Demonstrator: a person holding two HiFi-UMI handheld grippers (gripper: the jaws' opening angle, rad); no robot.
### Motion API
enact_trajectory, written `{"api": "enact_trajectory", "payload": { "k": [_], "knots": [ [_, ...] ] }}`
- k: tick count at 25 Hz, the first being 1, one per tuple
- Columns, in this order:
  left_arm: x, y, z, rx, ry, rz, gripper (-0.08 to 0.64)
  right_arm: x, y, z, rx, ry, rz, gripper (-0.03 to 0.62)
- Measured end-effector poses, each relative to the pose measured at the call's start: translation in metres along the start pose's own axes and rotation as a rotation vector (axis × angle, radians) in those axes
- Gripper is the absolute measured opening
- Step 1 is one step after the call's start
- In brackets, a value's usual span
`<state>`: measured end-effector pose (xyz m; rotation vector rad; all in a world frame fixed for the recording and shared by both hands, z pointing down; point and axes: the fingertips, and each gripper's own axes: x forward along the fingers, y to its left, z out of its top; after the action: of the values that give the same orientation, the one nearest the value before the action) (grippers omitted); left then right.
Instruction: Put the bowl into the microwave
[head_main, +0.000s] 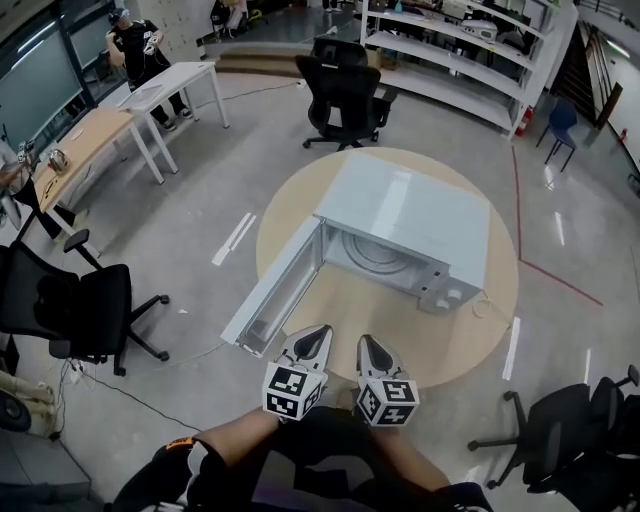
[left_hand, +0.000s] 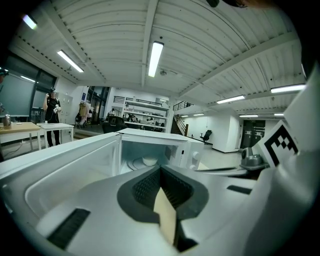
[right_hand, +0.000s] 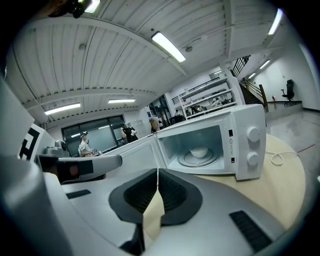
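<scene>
1. A white microwave (head_main: 410, 215) stands on a round wooden bench (head_main: 345, 315) in the middle of the head view, and its door (head_main: 272, 297) is swung wide open toward the lower left of the frame.
2. The bowl (right_hand: 199, 151) is inside the microwave, sitting on the glass turntable (right_hand: 200, 159). In the right gripper view it shows as a small white bowl at the centre of the lit cavity. In the left gripper view it is only partly visible (left_hand: 149, 161) past the open door (left_hand: 60, 157).
3. The left gripper (head_main: 314, 336) is at the lower centre of the head view, just in front of the bench edge and pointing at the microwave. In its own view its jaws are clenched together with nothing between them (left_hand: 160, 169).
4. The right gripper (head_main: 371, 346) is just beside it, to the right. Its jaws are also pressed shut and empty (right_hand: 158, 171).
5. Both grippers are well apart from the bowl and from the microwave.
6. In the right gripper view a thin white cable (right_hand: 278, 158) lies on the bench beside the microwave's control panel (right_hand: 252, 145), which has two round knobs.
7. A black office chair (head_main: 345, 95) stands on the floor beyond the bench, at the top centre of the head view.
</scene>
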<state>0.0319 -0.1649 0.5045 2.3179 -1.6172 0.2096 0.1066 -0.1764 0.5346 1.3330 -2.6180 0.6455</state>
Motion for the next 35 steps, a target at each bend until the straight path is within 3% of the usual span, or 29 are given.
{"api": "enact_trajectory", "payload": {
  "k": [11,25,35],
  "knots": [
    [-0.1,0.003,-0.039,-0.041,-0.018,-0.059,0.046,-0.054,0.089,-0.056,-0.025,0.013,-0.054,0.025],
    [-0.198,0.006,-0.08,-0.037,-0.013,-0.093,0.046,-0.116,0.151,-0.103,-0.016,0.006,-0.146,0.025],
    [-0.223,0.006,-0.089,-0.01,-0.033,-0.126,0.046,-0.126,0.169,-0.121,-0.041,0.012,-0.158,0.025]
  ]
}}
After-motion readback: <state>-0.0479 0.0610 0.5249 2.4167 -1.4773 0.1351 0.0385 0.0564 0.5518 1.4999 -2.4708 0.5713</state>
